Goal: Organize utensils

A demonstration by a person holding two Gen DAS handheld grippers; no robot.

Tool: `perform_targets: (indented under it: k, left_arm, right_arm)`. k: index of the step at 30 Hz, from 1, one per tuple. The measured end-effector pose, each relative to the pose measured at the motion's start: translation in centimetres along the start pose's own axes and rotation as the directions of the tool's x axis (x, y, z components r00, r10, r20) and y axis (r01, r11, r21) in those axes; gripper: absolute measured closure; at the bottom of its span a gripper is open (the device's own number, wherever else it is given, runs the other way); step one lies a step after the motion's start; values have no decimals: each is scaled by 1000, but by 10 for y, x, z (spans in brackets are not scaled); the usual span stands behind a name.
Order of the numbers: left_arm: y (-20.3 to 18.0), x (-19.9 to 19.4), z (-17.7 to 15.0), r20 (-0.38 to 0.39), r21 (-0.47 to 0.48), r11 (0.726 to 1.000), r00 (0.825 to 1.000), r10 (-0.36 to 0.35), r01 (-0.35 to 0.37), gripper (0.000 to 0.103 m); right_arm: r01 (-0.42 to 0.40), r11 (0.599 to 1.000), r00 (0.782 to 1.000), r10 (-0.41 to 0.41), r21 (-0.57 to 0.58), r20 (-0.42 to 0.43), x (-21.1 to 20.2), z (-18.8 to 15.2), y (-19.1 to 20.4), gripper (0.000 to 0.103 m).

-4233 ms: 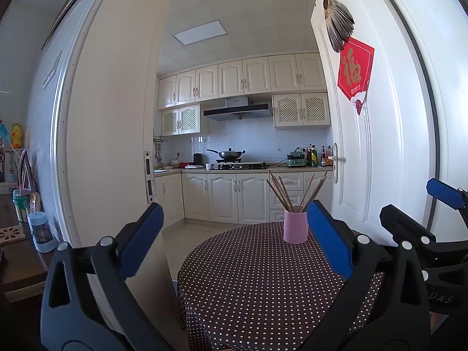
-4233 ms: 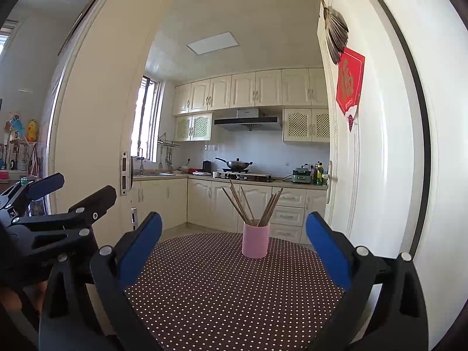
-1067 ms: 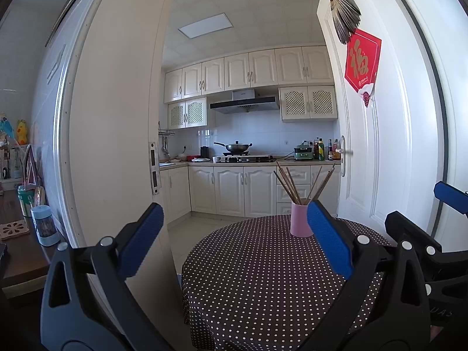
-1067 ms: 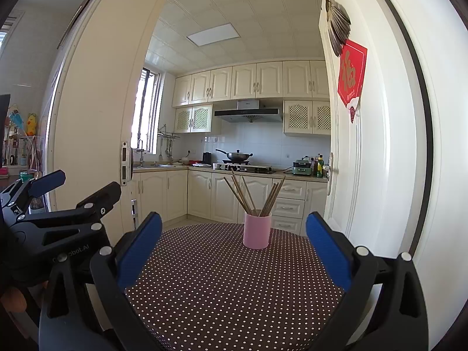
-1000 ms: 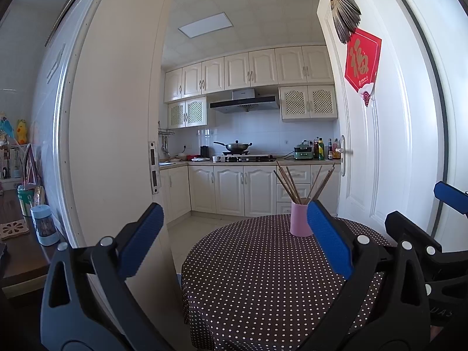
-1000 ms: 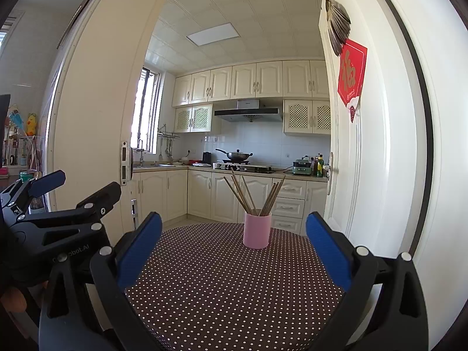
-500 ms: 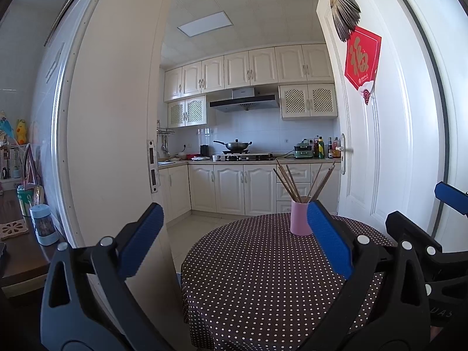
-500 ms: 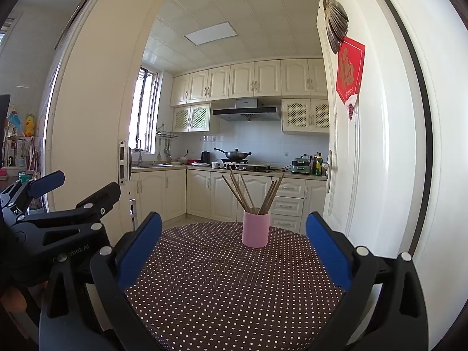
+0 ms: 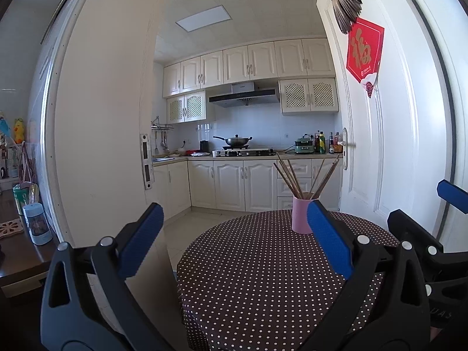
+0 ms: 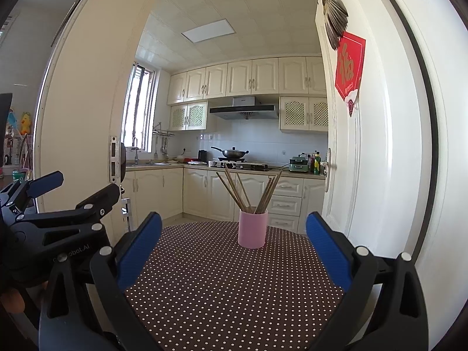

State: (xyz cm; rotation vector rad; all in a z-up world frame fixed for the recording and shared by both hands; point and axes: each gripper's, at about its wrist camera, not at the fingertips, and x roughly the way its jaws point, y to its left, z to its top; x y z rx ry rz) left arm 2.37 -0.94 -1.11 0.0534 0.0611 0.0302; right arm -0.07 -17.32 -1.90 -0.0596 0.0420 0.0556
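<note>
Your left gripper [image 9: 234, 245]: jaws spread wide, empty.
Your right gripper [image 10: 234, 247]: likewise.
Pink cup [image 10: 252, 228]: upright on bench [image 10: 222, 292], holding chopsticks [image 10: 248, 191].

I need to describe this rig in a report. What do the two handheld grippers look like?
Both match: the left gripper and right gripper have black plastic frames with cut-out slots and silver rivets, and two fingers faced with blue ribbed pads. The left one carries partly hidden white lettering on its side. No cables or sleeves are visible.
</note>
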Motion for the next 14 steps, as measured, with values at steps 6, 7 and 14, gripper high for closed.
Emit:
perform_targets:
  k: [6,7,14]
  left_arm:
    - [-8,32,-10,-51,3,1000,999,-5,5,6]
    - [-10,37,-12,-61,4,1000,998,-3,3,6]
    - [-17,86,-29,-177,9,1000,984,0,2,6]
  right_arm:
    - [14,1000,999,-14,-1,-35,28,-8,-5,8]
    - [15,1000,999,-14,0,-44,34,-11,-6,8]
    - [12,1000,992,-12,-3,-128,79,-26,-11,8]
